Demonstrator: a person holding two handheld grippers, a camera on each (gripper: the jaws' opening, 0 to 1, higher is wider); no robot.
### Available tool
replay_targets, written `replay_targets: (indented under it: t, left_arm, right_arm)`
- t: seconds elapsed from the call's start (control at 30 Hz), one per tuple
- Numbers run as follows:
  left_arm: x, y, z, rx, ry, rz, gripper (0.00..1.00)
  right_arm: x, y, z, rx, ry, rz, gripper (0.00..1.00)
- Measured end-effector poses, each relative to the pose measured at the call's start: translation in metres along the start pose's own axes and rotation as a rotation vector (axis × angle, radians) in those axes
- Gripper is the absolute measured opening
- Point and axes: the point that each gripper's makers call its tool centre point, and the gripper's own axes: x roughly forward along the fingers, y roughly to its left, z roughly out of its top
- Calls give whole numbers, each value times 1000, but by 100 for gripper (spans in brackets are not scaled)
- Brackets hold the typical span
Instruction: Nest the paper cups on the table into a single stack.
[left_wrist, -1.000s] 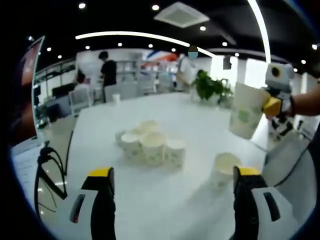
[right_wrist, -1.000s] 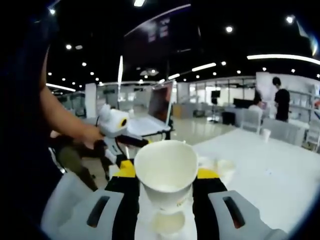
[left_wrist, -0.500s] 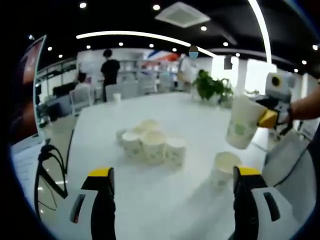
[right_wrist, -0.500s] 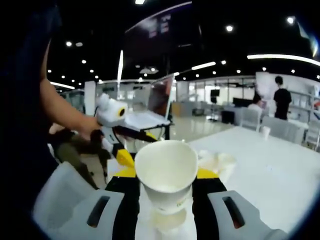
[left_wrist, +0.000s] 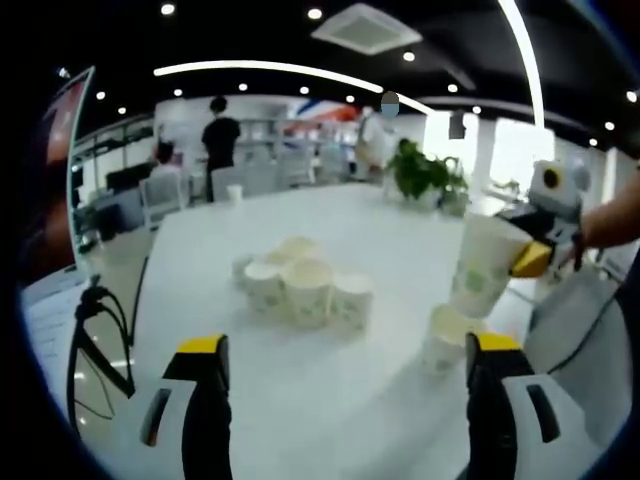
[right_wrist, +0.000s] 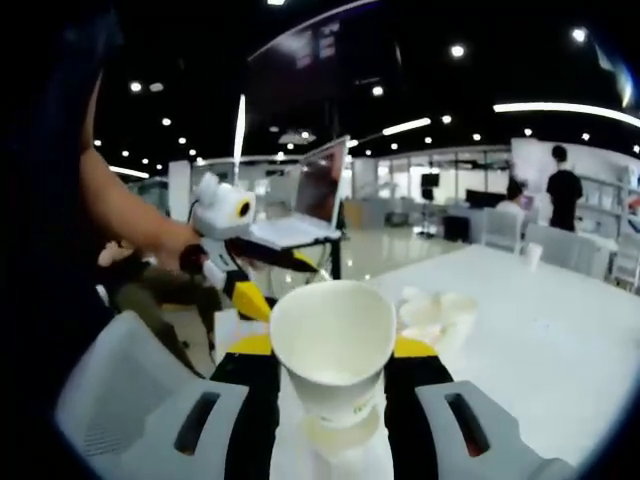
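Our right gripper (left_wrist: 535, 258) gripped a cup (left_wrist: 480, 265) upright, just above the lone cup (left_wrist: 442, 340); left gripper (left_wrist: 345, 410) gaped empty.

White paper cup (left_wrist: 481, 267) tilted above lone cup (left_wrist: 444, 338); cluster (left_wrist: 300, 288) mid-table.

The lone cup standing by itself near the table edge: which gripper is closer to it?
The right gripper. It holds a cup just above the lone cup, while the left gripper hangs back, open, its right jaw beside it.
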Motion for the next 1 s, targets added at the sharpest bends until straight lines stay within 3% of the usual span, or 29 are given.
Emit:
replay_targets:
  t: [1.0]
  left_arm:
    - [2,1,-5,-11,10,-1,96]
  right_arm:
    - [9,-3,-53,79,73,-16,38]
